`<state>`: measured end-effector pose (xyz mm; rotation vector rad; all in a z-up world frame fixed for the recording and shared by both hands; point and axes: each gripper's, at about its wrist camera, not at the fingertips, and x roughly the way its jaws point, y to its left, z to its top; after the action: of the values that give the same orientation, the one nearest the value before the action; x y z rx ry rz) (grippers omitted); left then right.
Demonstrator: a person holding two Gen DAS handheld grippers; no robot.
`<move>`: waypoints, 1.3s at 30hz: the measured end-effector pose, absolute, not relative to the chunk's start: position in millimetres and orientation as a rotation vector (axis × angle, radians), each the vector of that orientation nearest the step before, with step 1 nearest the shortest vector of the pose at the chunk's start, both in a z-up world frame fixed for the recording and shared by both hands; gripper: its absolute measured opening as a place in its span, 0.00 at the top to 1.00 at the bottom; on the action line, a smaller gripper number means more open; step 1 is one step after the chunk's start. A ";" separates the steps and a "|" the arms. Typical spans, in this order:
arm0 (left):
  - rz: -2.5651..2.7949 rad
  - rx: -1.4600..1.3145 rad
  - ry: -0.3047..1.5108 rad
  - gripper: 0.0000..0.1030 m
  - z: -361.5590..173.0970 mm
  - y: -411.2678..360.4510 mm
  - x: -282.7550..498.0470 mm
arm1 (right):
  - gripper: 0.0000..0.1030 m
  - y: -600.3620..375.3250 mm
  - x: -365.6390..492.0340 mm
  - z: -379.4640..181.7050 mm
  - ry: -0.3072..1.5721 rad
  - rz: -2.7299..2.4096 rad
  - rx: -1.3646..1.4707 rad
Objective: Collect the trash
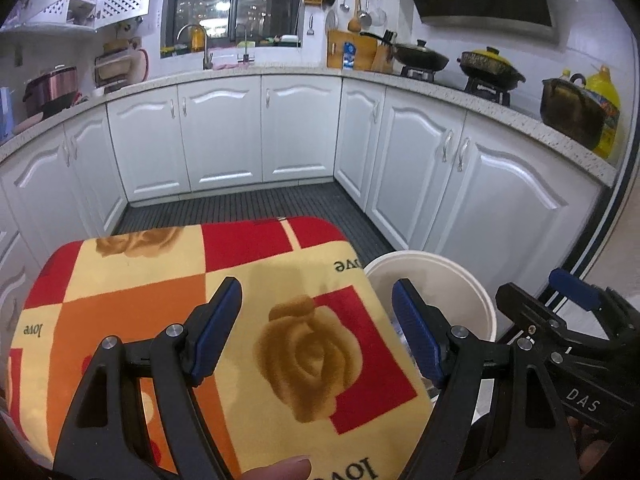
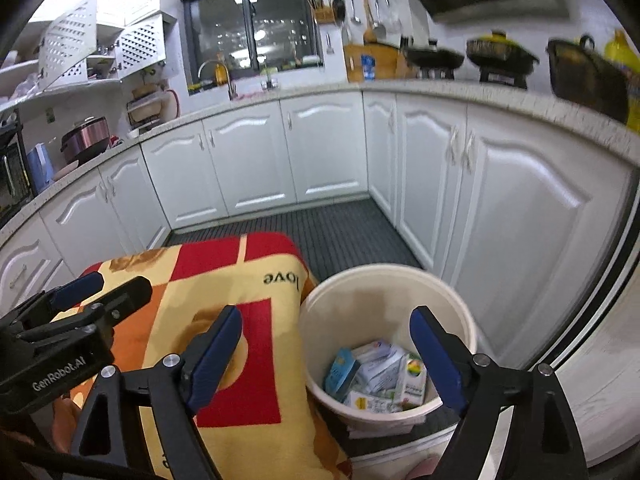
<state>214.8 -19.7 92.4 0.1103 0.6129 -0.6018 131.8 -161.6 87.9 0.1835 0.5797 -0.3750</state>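
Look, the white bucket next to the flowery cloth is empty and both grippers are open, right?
Not quite. The white bucket is not empty: the right wrist view shows small boxes and packets lying at its bottom. The rest is right: it stands beside the flowery cloth, and the left gripper and right gripper are both open with nothing between their fingers.

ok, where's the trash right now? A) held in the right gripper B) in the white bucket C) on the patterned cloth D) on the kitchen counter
B: small boxes and cartons lie at the bottom of the white bucket; the cloth is bare.
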 end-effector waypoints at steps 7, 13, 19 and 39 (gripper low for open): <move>-0.600 0.089 0.569 0.25 104.2 -9.3 204.6 | 0.14 -149.9 116.2 107.1 0.511 -0.409 0.152; -0.592 0.071 0.539 0.25 110.5 -0.5 198.1 | 0.09 -146.0 108.0 118.9 0.469 -0.414 0.162; -0.584 0.058 0.532 0.25 112.2 5.8 197.5 | 0.09 -140.2 102.7 123.5 0.446 -0.418 0.158; -0.566 0.073 0.527 0.25 108.4 5.8 197.9 | 0.07 -142.0 102.2 122.0 0.444 -0.422 0.161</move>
<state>197.9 5.8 108.4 0.0734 0.5272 -0.5664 102.2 -142.0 122.0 0.1607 0.4441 -0.4218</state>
